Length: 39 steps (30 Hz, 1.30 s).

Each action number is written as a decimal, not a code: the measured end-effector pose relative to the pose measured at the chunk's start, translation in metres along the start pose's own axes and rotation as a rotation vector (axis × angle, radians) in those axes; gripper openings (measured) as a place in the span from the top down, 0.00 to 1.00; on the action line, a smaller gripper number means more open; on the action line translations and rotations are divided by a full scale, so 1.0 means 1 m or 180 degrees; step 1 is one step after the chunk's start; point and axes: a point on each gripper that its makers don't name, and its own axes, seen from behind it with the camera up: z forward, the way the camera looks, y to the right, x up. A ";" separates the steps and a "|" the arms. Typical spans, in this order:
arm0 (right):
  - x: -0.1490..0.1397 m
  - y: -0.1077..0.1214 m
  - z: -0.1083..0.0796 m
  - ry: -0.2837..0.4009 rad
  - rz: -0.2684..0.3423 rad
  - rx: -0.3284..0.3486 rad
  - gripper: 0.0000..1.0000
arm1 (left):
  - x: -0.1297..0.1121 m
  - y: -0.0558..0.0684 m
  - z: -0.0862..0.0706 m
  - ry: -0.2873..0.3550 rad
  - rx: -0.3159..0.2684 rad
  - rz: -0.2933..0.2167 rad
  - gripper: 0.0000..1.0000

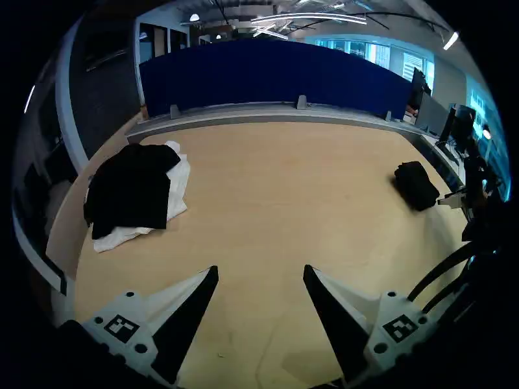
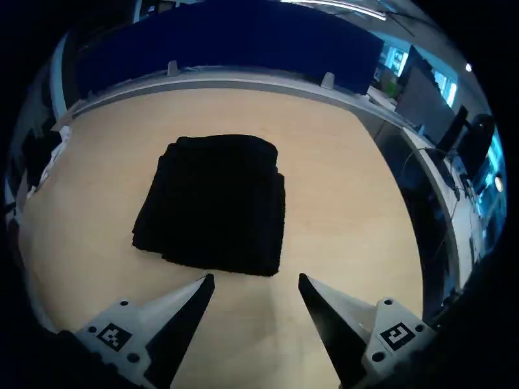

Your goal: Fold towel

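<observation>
Hovering just short of a folded black towel [image 2: 214,201], the right claw [image 2: 255,276] hung released and empty, its fingers spread wide above the pale wooden surface [image 2: 344,168]. The towel lay flat in a neat stacked rectangle, its near edge just beyond the fingertips. That placement suggested the fold was finished and the cloth let go.

The left claw [image 1: 260,266] was likewise released and grasped nothing. It pointed across bare wood, with the towel [image 1: 416,185] a small dark bundle well off to its right.

The left gripper view took in the wider scene: a loose pile [image 1: 133,191] of black and white cloth at the far left of the surface, probably set aside for its turn, and a blue divider [image 1: 272,78] along the back edge. The right gripper view gave the close look, showing layered edges down the towel's right side and roughly squared corners.
</observation>
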 end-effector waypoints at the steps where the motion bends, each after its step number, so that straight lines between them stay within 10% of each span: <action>1: 0.001 -0.001 -0.001 0.0012 -0.0006 0.0002 0.00 | 0.000 0.000 0.000 0.0003 -0.0003 -0.0003 0.03; 8: 0.026 -0.028 -0.021 0.0331 -0.0090 0.0130 0.00 | 0.005 -0.003 0.001 0.0052 -0.0010 -0.0045 0.02; 17: 0.097 -0.094 -0.076 0.1268 0.0055 0.0459 0.00 | 0.022 -0.006 0.007 0.0210 -0.0039 -0.0115 0.03; 26: 0.141 -0.113 -0.127 0.2008 0.0314 0.0405 0.00 | 0.038 -0.003 0.011 0.0334 -0.0074 -0.0088 0.02; 39: 0.163 -0.127 -0.146 0.2305 0.0417 0.0290 0.00 | 0.089 -0.006 0.011 0.0931 -0.0074 -0.0164 0.03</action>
